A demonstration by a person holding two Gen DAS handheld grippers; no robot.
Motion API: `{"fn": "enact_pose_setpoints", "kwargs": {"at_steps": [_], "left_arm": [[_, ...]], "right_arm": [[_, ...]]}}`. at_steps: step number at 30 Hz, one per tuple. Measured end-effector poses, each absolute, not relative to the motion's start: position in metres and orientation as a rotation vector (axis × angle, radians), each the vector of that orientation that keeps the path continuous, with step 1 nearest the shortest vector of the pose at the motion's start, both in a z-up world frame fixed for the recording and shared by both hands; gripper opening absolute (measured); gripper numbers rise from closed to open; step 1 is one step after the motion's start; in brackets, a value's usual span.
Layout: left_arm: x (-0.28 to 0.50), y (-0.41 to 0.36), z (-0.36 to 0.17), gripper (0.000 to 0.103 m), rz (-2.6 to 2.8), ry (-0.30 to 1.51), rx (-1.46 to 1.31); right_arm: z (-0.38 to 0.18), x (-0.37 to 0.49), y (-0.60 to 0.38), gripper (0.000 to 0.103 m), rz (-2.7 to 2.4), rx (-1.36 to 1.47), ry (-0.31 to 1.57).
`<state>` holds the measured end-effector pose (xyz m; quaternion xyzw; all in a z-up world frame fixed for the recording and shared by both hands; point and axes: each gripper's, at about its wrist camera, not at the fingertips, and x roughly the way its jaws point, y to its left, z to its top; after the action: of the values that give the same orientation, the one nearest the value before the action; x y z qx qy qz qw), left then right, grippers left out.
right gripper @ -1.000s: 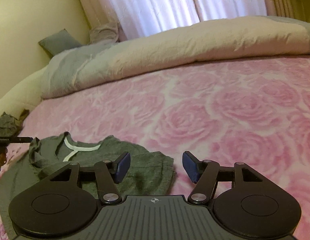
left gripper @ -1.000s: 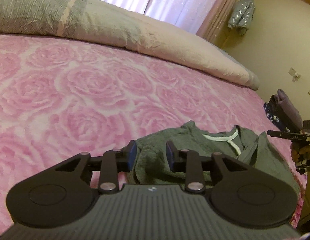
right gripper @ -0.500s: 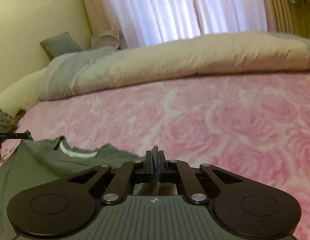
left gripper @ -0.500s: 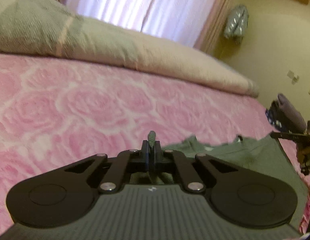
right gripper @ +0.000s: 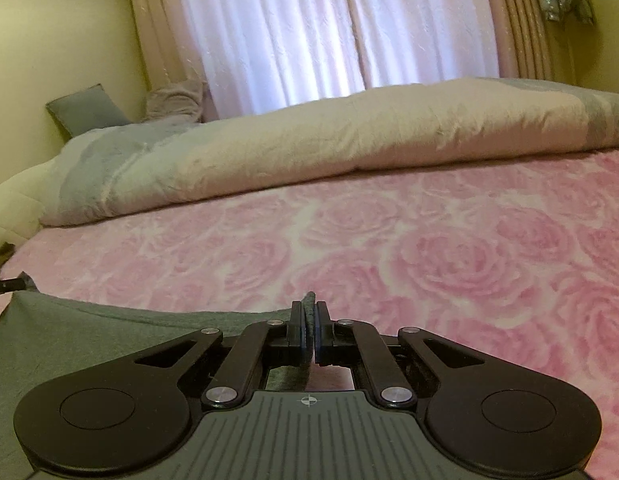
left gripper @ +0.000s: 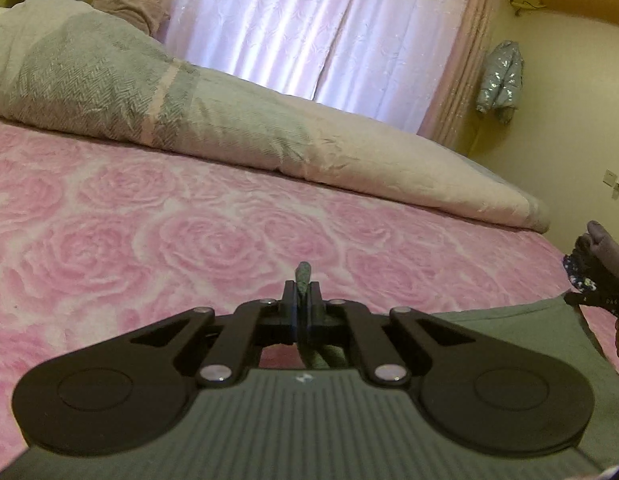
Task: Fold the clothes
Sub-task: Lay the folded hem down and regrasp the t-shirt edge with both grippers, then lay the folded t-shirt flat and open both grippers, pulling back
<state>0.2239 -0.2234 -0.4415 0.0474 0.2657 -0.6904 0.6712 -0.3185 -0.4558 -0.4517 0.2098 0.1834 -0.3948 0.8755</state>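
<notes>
- A bed covered by a pink rose-patterned blanket [left gripper: 181, 240] is seen ahead of and beneath both sets of jaws; it fills the middle of each view.
- A rolled cream and grey duvet [left gripper: 237, 128] is laid across the bed, well beyond the jaws, with pale curtains [right gripper: 333, 28] hanging behind it.
- The grey-green shirt [left gripper: 521, 332] is held up off the blanket between the two grippers. In the left wrist view it is stretched from the jaws away to the right; in the right wrist view [right gripper: 89, 336] it is stretched from the jaws away to the left, its top edge drawn nearly straight.
- The left gripper [left gripper: 302, 304] is closed tight on the shirt: a small tuft of the fabric is pinched between the pads and stands up just above the fingertips, and more cloth is seen trailing down behind the jaws.
- The right gripper [right gripper: 308, 320] is likewise clamped on the shirt, with a fold of fabric squeezed between the blue-edged pads and only a sliver showing above them.
- A silver jacket [left gripper: 499, 74] is hung on the wall, far right of the left jaws.
- A grey cushion [right gripper: 87, 108] is propped against the wall, far left of the right jaws.
- Some dark items [left gripper: 605, 264] are visible at the right edge, beyond the shirt's far corner; what they are cannot be told.
</notes>
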Motion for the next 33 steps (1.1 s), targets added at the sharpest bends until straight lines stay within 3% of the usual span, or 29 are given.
{"fn": "enact_pose_setpoints", "kwargs": {"at_steps": [3,7,8,9,10,11,16,22,25,33], "left_arm": [[0.221,-0.231,-0.449,0.002,-1.537,0.618,0.157],[0.217,-0.240,-0.454,0.018,-1.419,0.647,0.291],[0.217,-0.239,-0.450,0.020,-1.377,0.632,0.287],[0.219,-0.236,-0.445,0.020,-1.342,0.626,0.266],[0.219,-0.233,-0.439,0.020,-1.329,0.632,0.233],[0.218,-0.230,-0.433,0.019,-1.329,0.642,0.201],[0.154,-0.245,-0.426,0.011,-1.578,0.624,0.391],[0.114,-0.266,-0.454,0.012,-1.620,0.596,0.565],[0.141,-0.267,-0.458,0.003,-1.545,0.625,0.507],[0.191,-0.213,-0.417,0.005,-1.357,0.684,0.322]], "right_arm": [[-0.461,-0.316,-0.462,0.003,-0.833,0.471,0.413],[-0.472,-0.300,-0.466,0.003,-0.854,0.487,0.561],[-0.467,-0.297,-0.464,0.013,-0.888,0.470,0.567],[-0.461,-0.295,-0.461,0.048,-0.925,0.452,0.568],[-0.453,-0.294,-0.458,0.063,-0.968,0.433,0.547],[-0.445,-0.292,-0.453,0.068,-0.987,0.402,0.520],[-0.419,-0.246,-0.410,0.068,-0.821,0.297,0.556],[-0.461,-0.184,-0.384,0.068,-0.717,0.192,0.734],[-0.478,-0.207,-0.412,0.068,-0.847,0.246,0.723],[-0.433,-0.299,-0.409,0.068,-1.064,0.409,0.622]]}}
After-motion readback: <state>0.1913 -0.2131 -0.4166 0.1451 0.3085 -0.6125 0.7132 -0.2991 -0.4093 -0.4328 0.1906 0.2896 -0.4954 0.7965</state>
